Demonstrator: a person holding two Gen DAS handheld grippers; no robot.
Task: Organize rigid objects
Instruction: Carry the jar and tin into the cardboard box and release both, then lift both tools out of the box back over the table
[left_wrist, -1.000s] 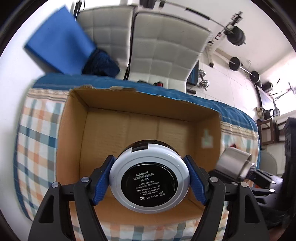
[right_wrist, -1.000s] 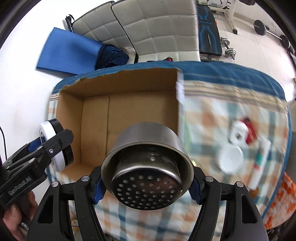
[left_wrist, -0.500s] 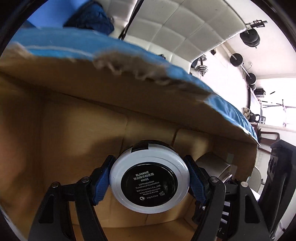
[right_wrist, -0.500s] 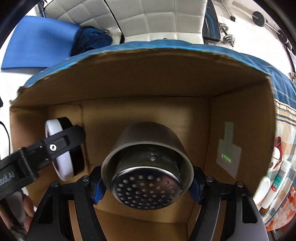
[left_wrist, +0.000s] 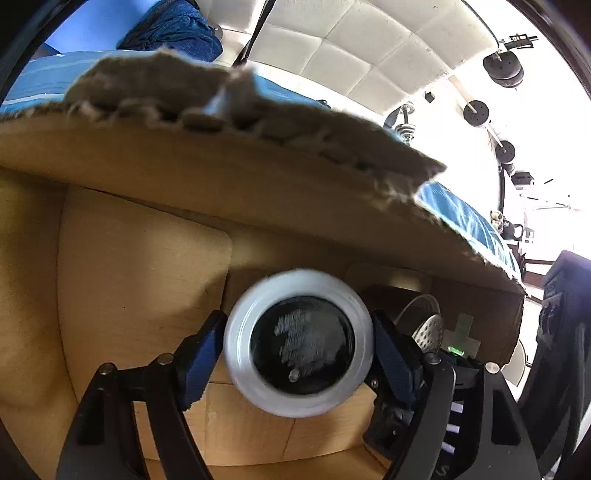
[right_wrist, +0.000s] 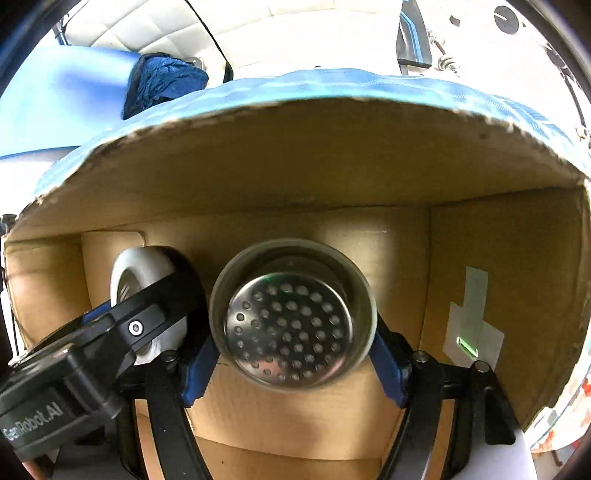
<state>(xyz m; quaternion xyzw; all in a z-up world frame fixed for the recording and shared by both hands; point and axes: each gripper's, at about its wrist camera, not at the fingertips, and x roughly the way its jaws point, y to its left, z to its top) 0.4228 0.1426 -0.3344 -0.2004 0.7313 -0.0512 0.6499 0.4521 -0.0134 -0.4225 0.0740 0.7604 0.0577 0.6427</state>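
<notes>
The white-rimmed cosmetic compact (left_wrist: 298, 342) with the black label is down inside the cardboard box (left_wrist: 140, 280), sitting between the blue pads of the left claw (left_wrist: 298, 354). It's blurred, and the jaws have just been opening, so the pads look like they're letting go of its rim rather than squeezing it. I'd call that claw apart, with the compact between its fingers.

Same story right next to it: the perforated steel cup (right_wrist: 292, 320) is between the blue pads of the right claw (right_wrist: 295, 354), holed bottom facing the camera, low in the box near the back wall. Those jaws have also just been opening, and the pads stand loose at the cup's sides.

Both claws point steeply down into the box, side by side, left one just beside the right. From the right wrist view you can see the left claw's black arm crossing in front of the compact.

Behind the box's torn rim there's blue cloth (right_wrist: 369, 88) and a white padded chair (left_wrist: 362, 48).
</notes>
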